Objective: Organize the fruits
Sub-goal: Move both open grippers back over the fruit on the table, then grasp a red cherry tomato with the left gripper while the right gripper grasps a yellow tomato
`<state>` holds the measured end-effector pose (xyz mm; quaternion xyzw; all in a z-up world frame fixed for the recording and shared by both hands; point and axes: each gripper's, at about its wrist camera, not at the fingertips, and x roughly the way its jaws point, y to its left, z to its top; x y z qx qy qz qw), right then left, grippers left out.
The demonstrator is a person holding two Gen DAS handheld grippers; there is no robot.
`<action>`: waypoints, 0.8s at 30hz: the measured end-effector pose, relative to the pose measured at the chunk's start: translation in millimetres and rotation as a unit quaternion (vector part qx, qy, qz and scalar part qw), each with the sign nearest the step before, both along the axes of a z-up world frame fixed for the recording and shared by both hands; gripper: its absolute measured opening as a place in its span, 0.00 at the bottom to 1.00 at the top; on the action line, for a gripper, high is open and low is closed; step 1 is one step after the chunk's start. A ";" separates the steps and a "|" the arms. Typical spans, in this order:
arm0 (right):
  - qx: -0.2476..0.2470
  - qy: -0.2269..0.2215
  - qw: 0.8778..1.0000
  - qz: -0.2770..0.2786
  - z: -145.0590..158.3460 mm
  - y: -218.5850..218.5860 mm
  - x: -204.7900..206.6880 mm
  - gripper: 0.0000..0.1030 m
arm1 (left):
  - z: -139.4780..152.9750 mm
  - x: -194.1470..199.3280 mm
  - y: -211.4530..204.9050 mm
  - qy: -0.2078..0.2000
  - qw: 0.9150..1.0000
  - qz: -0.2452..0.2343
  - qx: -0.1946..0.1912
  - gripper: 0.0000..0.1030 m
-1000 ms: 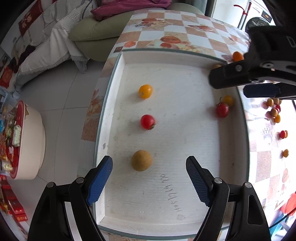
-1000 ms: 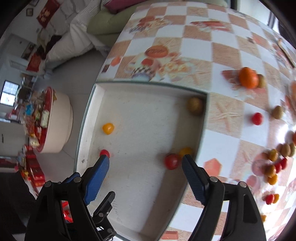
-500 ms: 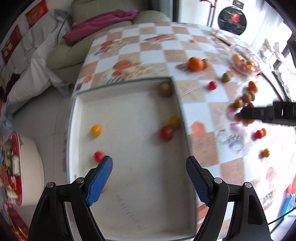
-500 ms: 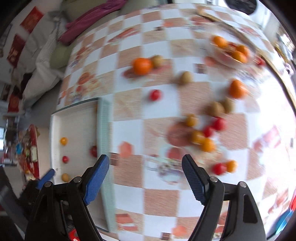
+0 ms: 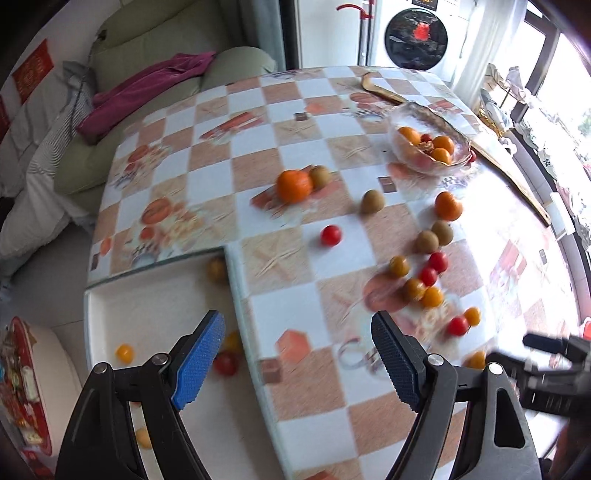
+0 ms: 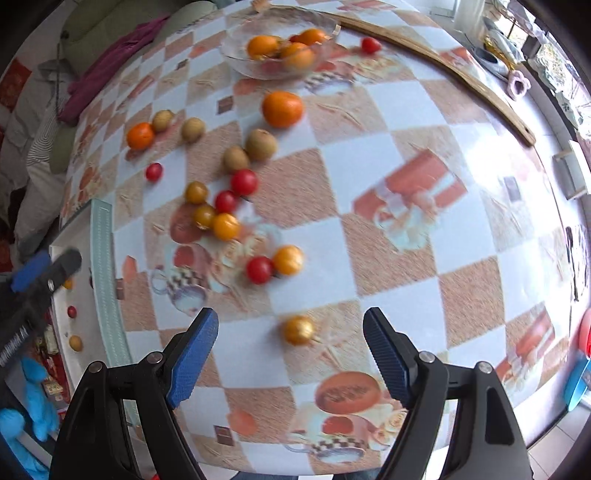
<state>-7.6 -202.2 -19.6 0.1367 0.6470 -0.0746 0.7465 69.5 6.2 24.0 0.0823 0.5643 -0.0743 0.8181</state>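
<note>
Loose fruit lies across the checked tablecloth: an orange (image 5: 293,185), kiwis (image 5: 372,201) and a cluster of red and yellow cherry tomatoes (image 6: 218,206). A white tray (image 5: 147,295) at the table's left corner holds a few small fruits. A glass bowl (image 5: 428,142) holds oranges. My left gripper (image 5: 297,358) is open and empty over the tray's right rim. My right gripper (image 6: 290,354) is open and empty, just short of a single yellow tomato (image 6: 298,329). Its tip also shows in the left wrist view (image 5: 546,345).
A long wooden stick (image 6: 443,66) lies along the table's far right side. A sofa with a purple cloth (image 5: 147,88) stands beyond the table's left. A washing machine (image 5: 415,33) is at the back. A round stool (image 5: 40,387) stands on the floor beside the tray.
Both grippers have swung right, away from the tray and out over the tablecloth. The yellow tomato now sits just ahead of my right gripper's open jaws. Both stayed open.
</note>
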 end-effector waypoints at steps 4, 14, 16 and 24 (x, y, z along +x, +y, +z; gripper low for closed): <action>-0.005 0.012 1.000 -0.001 -9.4 -8.7 -13.0 0.81 | -17.7 20.3 -13.3 0.018 1.000 0.005 -0.002 0.80; -0.019 0.022 0.999 0.024 -26.0 -1.6 -20.9 0.81 | -60.2 62.8 -25.4 0.031 0.999 0.007 0.014 0.80; -0.026 0.021 0.999 0.032 -27.7 0.8 -20.3 0.81 | -67.5 71.1 -26.5 0.031 0.999 0.009 0.015 0.80; -0.040 0.022 0.998 0.050 -38.5 15.4 -15.1 0.69 | -87.2 87.0 -33.7 0.039 0.999 0.012 0.012 0.65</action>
